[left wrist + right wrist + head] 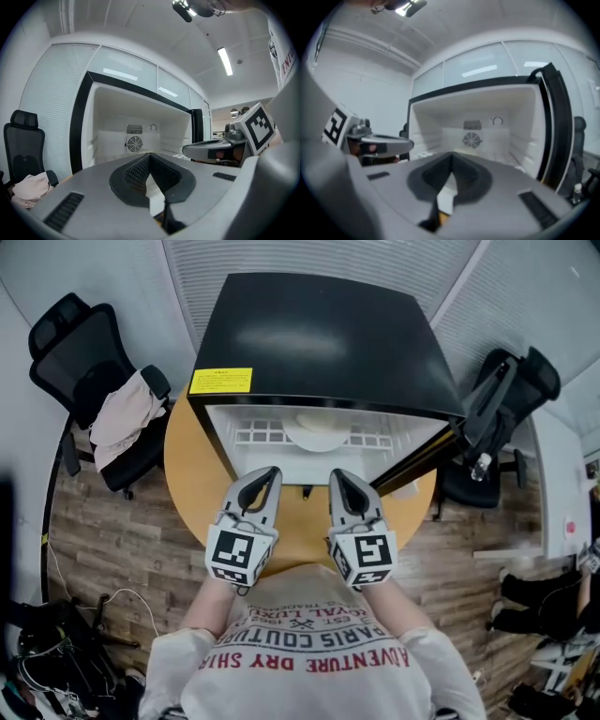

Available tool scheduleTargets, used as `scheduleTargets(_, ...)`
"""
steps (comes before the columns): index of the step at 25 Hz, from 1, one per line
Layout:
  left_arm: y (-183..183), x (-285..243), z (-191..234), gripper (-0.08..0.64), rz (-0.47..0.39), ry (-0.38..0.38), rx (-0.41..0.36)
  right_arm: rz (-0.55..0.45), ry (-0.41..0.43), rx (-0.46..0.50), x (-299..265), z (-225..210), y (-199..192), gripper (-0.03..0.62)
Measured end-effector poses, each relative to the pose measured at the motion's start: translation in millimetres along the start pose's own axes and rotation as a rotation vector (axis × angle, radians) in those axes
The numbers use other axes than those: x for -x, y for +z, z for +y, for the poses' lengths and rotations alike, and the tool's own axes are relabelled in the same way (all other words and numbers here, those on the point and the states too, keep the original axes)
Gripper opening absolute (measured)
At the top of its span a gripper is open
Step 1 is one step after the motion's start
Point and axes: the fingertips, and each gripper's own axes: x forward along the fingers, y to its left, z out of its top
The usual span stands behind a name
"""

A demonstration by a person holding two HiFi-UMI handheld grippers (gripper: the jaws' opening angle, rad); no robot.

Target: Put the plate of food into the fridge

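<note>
Where the open fridge (319, 334) tops a round table (187, 465), left tool (270, 472) and right tool (337, 475) sit closed.

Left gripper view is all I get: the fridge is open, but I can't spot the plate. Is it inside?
Observer: Yes. The head view shows the plate lying on the white wire shelf inside the fridge.
Operator: Is the right gripper carrying anything?
Observer: No. The right gripper is shut with nothing between its jaws, just in front of the fridge opening.
Operator: What is beyond the door?
Observer: The door is swung open on the fridge's right side, and a black chair stands just past it.
</note>
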Motion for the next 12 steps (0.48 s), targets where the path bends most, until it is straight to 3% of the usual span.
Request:
scheduleTargets(4,5,3,0,0.023,-0.011,0.009,-0.008,0.030,0.032,0.041,0,7,-4,0.028)
scheduleTargets(12,4,6,1,0.023,0.007,0.025,-0.020,0.070,0.077,0.026,1,10,-9,0.028)
